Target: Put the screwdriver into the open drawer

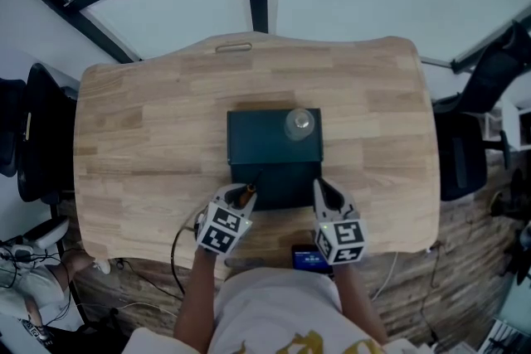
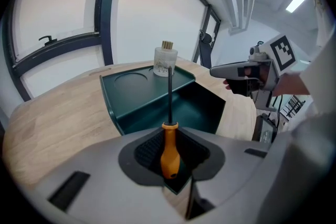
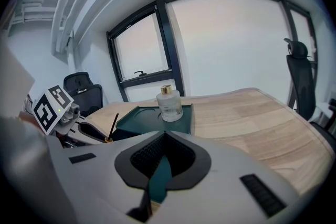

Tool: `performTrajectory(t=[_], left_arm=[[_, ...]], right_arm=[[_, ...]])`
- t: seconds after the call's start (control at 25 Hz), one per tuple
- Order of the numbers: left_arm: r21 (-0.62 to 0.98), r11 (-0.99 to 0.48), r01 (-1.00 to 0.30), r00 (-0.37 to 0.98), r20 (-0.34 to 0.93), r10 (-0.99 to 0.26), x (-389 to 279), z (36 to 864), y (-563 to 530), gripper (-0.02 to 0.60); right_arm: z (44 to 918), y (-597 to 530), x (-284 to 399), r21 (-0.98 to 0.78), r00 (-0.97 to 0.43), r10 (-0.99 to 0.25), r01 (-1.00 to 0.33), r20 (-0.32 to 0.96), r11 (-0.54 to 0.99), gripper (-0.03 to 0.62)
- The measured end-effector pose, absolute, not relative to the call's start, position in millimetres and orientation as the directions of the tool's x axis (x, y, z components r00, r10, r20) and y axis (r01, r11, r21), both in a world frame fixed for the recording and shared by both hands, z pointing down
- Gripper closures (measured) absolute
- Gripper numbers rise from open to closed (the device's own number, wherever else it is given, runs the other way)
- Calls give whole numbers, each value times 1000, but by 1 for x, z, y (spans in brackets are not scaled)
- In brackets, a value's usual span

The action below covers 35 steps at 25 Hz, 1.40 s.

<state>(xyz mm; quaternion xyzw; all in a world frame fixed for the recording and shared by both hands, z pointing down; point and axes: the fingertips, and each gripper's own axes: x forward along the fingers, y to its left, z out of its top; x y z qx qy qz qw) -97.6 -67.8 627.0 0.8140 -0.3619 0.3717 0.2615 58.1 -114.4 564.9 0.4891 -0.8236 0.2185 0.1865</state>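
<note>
The screwdriver (image 2: 169,152) has an orange handle and a thin dark shaft pointing forward over the open drawer (image 2: 197,107) of a dark green box (image 1: 264,138). My left gripper (image 1: 246,195) is shut on the handle, at the drawer's near left corner. In the left gripper view the handle sits between the pads (image 2: 149,149). My right gripper (image 1: 320,188) is at the drawer's near right corner, jaws together with nothing visibly held. In the right gripper view, that gripper (image 3: 165,136) faces the box (image 3: 142,118), and the screwdriver (image 3: 112,127) shows at the left.
A clear glass bottle (image 1: 299,123) with a gold cap stands on the box's top right. The box sits mid-table on a light wooden table (image 1: 141,137). A small device with a blue screen (image 1: 310,259) lies at the near edge. Office chairs (image 1: 37,133) flank the table.
</note>
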Motion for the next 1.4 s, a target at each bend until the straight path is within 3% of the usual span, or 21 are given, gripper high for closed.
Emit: performTrajectory(t=[0.92,1.4], left_arm=[[192,-611,-768,418,873,-252,-95,653,-67,509],[197,-687,-700,389,911,-135,-85,659,-64,509]], right_arm=[[584,-112,59,-205,-449,-710,-891,543,406,597],[586,-112,61,-204,-447,-698,-890,559,407,597]])
